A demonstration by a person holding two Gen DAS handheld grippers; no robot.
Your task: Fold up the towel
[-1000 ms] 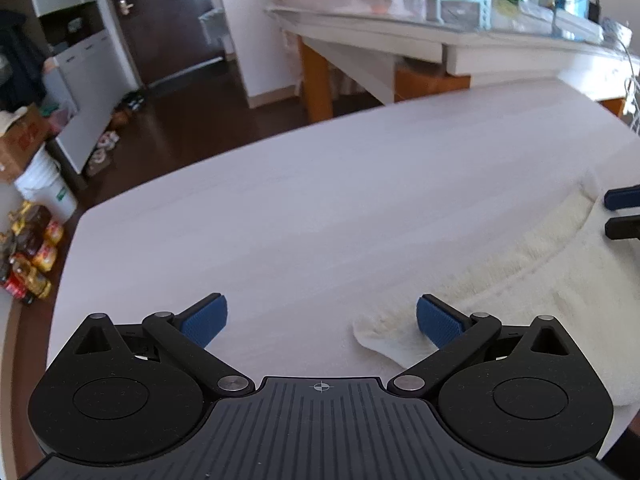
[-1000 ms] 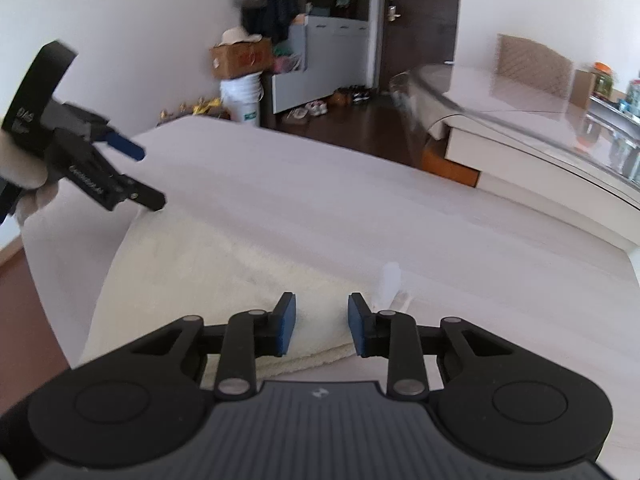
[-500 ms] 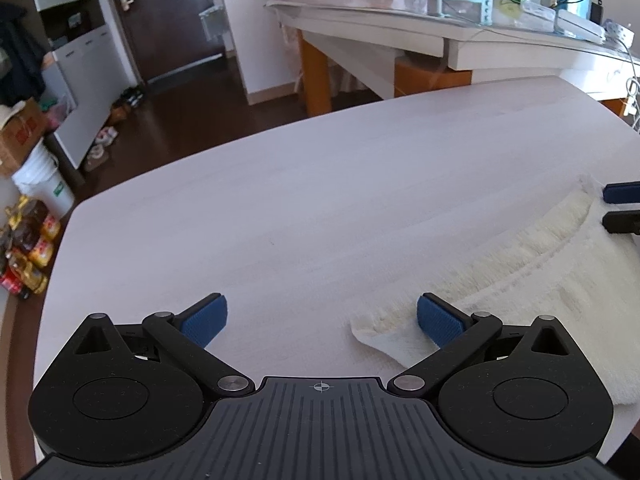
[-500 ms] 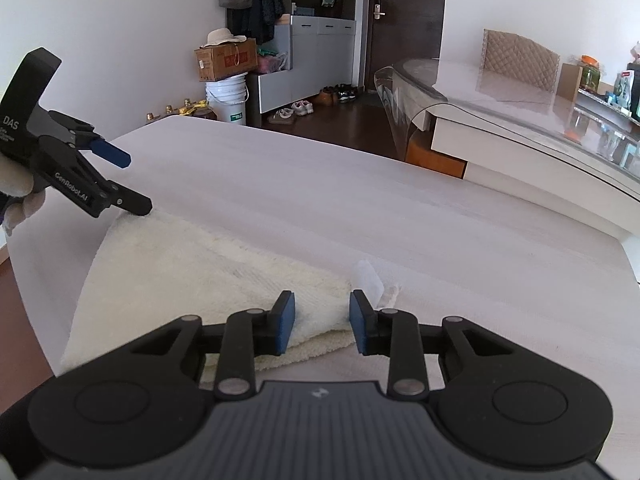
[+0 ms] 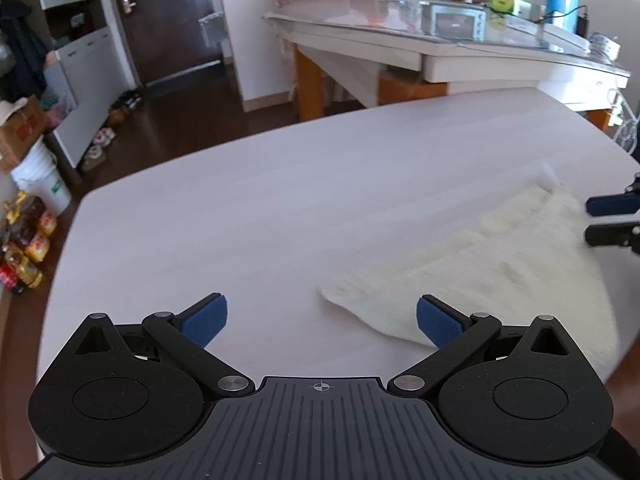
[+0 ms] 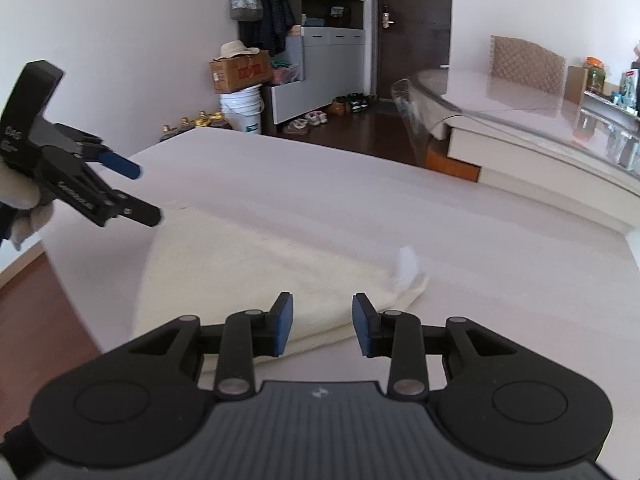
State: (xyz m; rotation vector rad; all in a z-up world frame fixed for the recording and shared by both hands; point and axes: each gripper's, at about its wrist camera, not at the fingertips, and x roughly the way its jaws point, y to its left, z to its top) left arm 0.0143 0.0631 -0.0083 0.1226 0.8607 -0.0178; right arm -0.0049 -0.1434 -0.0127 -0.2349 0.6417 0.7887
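A cream towel (image 5: 492,272) lies folded flat on the pale wooden table (image 5: 280,200); it also shows in the right wrist view (image 6: 260,268). My left gripper (image 5: 322,318) is open wide, just above the towel's near corner, holding nothing. It also shows in the right wrist view (image 6: 146,192), over the towel's far left corner. My right gripper (image 6: 322,326) is open, above the towel's near edge beside its white tag (image 6: 406,264), empty. Its fingers (image 5: 608,218) show at the right edge of the left wrist view.
The table's edges fall off close to the towel on the near side. A glass-topped table (image 5: 440,28) with appliances stands beyond. A bucket (image 6: 242,112), a box, bottles (image 5: 24,248) and shoes sit on the dark floor.
Both grippers have drawn back and up from the towel. The right gripper's jaws have opened a little wider. The towel lies still.
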